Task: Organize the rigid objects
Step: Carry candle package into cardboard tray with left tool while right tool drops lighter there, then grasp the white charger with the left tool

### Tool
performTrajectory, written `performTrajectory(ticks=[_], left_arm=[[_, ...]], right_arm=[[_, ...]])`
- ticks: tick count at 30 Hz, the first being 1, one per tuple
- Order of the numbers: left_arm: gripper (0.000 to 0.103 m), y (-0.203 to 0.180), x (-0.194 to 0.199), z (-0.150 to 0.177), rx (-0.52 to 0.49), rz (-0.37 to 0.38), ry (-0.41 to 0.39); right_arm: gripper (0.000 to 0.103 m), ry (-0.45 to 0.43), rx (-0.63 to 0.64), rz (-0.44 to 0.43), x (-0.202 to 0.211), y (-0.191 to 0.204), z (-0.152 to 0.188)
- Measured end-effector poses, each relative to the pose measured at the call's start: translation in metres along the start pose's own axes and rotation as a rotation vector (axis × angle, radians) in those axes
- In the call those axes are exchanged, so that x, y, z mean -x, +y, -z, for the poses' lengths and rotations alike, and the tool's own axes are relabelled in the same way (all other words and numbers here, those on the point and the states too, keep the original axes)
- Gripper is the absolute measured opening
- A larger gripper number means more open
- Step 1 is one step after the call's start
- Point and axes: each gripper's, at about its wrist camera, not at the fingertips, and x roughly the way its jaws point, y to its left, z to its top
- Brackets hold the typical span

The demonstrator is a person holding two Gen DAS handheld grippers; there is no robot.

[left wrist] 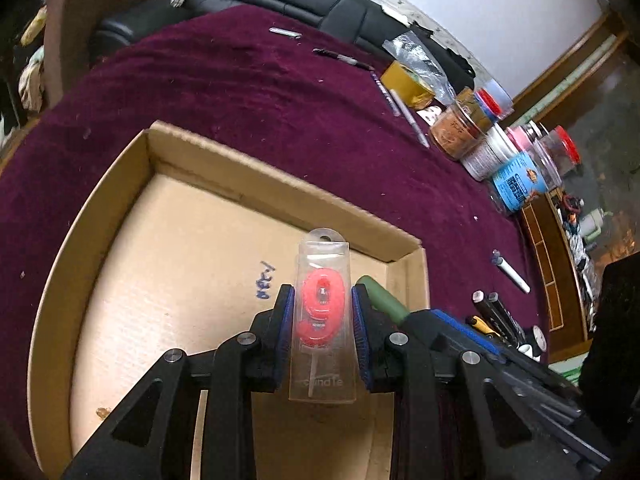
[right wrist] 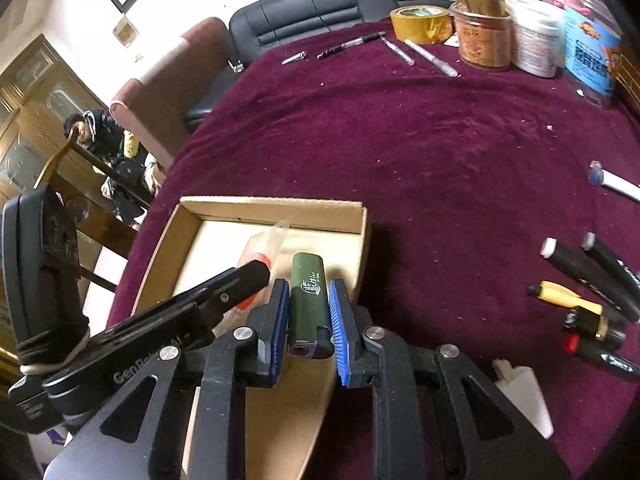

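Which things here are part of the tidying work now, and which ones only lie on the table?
In the job:
- number-9 candle pack, held in the left gripper
- green lighter, held in the right gripper
- cardboard box under both

Lying about:
- tape roll
- jars
- silver pens
- black markers

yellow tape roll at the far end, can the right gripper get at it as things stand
Probably not yet: the right gripper is shut on a green lighter; the path across the cloth to the tape roll looks free.
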Motion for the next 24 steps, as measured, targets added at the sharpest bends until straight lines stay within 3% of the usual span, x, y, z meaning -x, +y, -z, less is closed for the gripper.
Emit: performTrajectory(ticks=[3, 7, 10, 13, 15, 17, 18, 19, 22, 24], left_arm=[[0.027, 0.007, 0.005, 0.002, 0.010, 0.017, -0.001], [0.043, 0.015, 0.018, 0.009, 0.037, 0.019, -0.033], [0.044, 0.021, 0.021, 0.020, 0.063, 0.034, -0.028], [0.044, 0.024, 0.020, 0.030, 0.060, 0.029, -0.019], [0.044, 0.022, 0.024, 0.035, 0.045, 0.014, -0.027], [0.044, 0.022, 0.027, 0.038, 0.034, 0.006, -0.022], [0.044, 0.023, 0.029, 0.041, 0.030, 0.005, -0.022], [0.044, 0.024, 0.031, 0.043, 0.023, 0.005, -0.021], [0.044, 0.026, 0.039, 0.048, 0.010, 0.019, -0.028], [0.044, 0.017, 0.054, 0.052, -0.028, 0.013, -0.070]], right_arm=[[0.020, 0.018, -0.025, 0.002, -0.008, -0.002, 0.003], [0.022, 0.003, -0.025, 0.011, -0.004, -0.003, 0.007], [0.022, -0.028, -0.022, 0.006, 0.006, -0.005, 0.011], [0.022, -0.108, 0.034, 0.049, 0.038, -0.004, 0.018], [0.022, -0.205, 0.089, 0.125, 0.074, -0.007, 0.031], [0.038, -0.325, 0.130, 0.224, 0.115, -0.015, 0.049], [0.072, -0.386, 0.131, 0.279, 0.134, -0.024, 0.061], [0.099, -0.430, 0.123, 0.317, 0.148, -0.034, 0.071], [0.102, -0.422, 0.051, 0.380, 0.171, -0.074, 0.091], [0.102, -0.419, -0.020, 0.377, 0.181, -0.099, 0.102]])
